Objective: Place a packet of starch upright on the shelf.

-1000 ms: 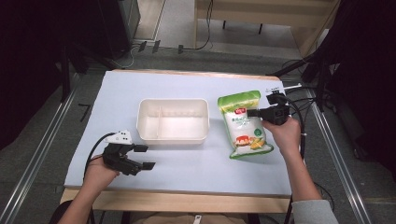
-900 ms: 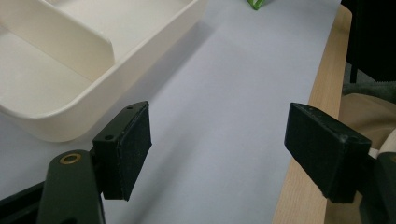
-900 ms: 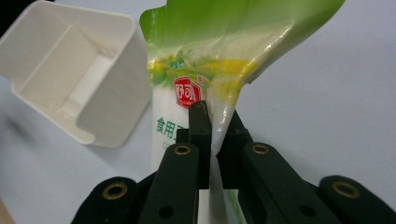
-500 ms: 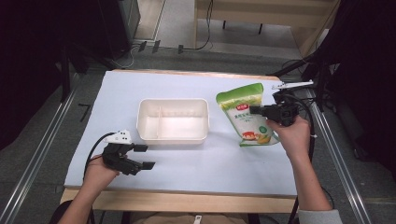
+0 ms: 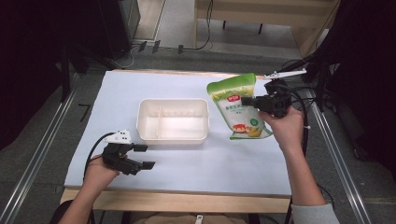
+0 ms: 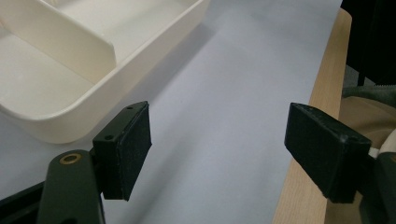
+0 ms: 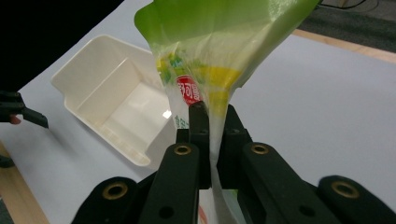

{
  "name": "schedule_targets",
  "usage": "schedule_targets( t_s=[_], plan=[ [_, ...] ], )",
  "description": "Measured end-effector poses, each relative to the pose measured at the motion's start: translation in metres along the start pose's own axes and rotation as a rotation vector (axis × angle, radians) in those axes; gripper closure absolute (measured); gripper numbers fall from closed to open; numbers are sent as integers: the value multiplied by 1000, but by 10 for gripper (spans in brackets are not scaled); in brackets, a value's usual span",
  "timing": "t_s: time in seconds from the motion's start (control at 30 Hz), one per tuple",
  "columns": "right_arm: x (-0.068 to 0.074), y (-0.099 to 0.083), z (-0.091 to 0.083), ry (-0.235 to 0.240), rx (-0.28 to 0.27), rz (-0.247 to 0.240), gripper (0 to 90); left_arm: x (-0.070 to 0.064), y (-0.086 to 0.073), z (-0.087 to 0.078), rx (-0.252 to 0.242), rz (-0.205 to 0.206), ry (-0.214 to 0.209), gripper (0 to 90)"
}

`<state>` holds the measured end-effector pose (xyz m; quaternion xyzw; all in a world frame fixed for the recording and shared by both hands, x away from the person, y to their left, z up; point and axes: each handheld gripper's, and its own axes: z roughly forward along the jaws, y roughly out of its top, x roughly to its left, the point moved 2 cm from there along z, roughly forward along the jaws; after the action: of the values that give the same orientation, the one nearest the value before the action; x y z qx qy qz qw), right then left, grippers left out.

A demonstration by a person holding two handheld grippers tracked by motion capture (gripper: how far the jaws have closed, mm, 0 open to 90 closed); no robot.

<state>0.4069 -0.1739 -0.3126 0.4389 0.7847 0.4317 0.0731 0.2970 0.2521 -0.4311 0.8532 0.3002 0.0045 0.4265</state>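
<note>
The right gripper [image 5: 248, 101] has its fingers clamped on the green snack bag [image 5: 237, 109], held above the counter [image 5: 187, 163] just right of the white tray [image 5: 172, 120]. The bag's long axis runs near upright, tilted, green top edge away from the person. Carrying it level over the tray before lowering should help. The left gripper [image 5: 140, 156] rests wide open, empty.

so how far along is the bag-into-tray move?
Done: the right gripper has its jaws shut on the green snack bag, which is tilted up off the table. In hand: carrying it beside the white tray. Left: placing it in the empty tray. The left gripper rests open near the front edge.
</note>
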Motion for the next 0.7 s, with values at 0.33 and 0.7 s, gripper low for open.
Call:
schedule_targets(
  t_s=[0.33, 0.7],
  plan=[
    [12, 44, 8, 20, 3, -4, 887, 3, -1, -1, -14, -13, -1, 236],
    [40, 78, 22, 65, -11, -27, 887, 2, -1, 0, -6, -5, 8, 236]
  ],
)
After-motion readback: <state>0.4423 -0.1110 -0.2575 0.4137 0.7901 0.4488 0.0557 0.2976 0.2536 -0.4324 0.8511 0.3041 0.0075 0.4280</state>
